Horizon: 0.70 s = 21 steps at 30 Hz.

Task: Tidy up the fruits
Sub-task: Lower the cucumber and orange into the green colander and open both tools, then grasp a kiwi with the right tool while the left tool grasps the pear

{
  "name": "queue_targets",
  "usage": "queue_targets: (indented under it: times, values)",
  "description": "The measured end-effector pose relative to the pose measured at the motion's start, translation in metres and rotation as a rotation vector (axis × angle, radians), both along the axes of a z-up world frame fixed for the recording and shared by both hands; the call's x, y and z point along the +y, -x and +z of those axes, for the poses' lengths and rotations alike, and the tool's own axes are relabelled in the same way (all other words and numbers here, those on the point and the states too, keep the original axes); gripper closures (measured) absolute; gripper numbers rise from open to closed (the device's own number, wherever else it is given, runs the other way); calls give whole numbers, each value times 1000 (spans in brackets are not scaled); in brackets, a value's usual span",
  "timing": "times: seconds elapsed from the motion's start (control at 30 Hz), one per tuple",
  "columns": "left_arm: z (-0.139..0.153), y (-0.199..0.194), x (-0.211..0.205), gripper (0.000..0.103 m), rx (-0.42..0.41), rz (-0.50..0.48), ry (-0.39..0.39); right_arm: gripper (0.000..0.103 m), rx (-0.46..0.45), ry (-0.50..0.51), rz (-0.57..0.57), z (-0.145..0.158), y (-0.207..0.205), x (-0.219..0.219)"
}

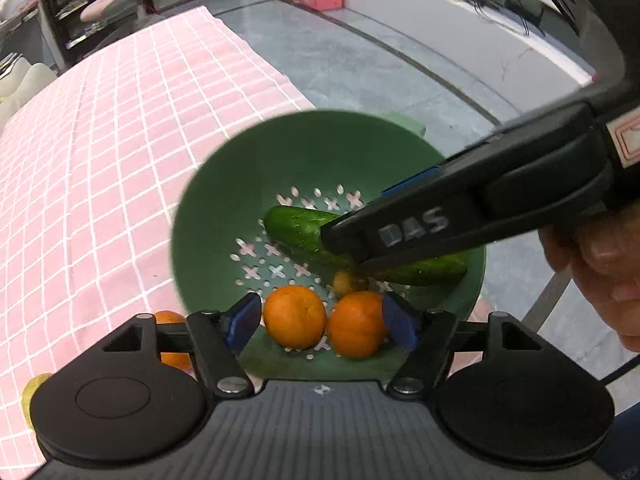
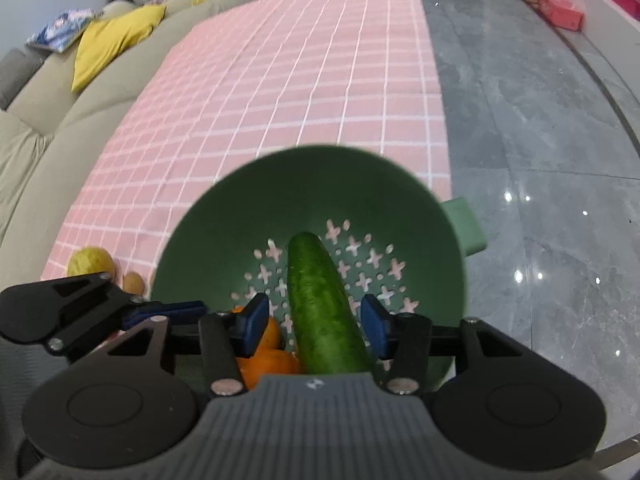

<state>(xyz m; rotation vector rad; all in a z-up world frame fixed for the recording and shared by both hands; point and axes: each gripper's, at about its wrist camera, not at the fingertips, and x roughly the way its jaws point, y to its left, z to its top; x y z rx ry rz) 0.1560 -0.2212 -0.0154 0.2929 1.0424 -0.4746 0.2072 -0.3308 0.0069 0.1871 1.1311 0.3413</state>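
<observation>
My left gripper (image 1: 320, 320) gapes around two dimpled oranges (image 1: 295, 317); my right gripper (image 2: 316, 326) stands loose beside a bumpy cucumber (image 2: 320, 308) in the perforated green colander (image 2: 240, 216), on checked cloth (image 2: 300, 80).

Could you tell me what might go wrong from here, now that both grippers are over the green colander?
1. The colander sits at the tablecloth's edge, with its handle out over the floor; a nudge while withdrawing might tip it off.
2. The right gripper's open jaws flank the cucumber; lifting away crooked could drag it out.
3. The left gripper hangs close over two oranges, so it could knock them.
</observation>
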Motion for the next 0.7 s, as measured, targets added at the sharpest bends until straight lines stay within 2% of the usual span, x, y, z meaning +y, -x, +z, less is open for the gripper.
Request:
queue_targets:
  times: [0.13,0.3,0.7]
  values:
    - [22,12,27,22,-13,42,88,55,-41,-33,-39,13,8,-10]
    - [44,38,85,21,-47,151,177,55,-109,-56,-63,33,26,-12]
    - [58,103,214,21,-101,348,134,55,-267,48,-27,64,98,31]
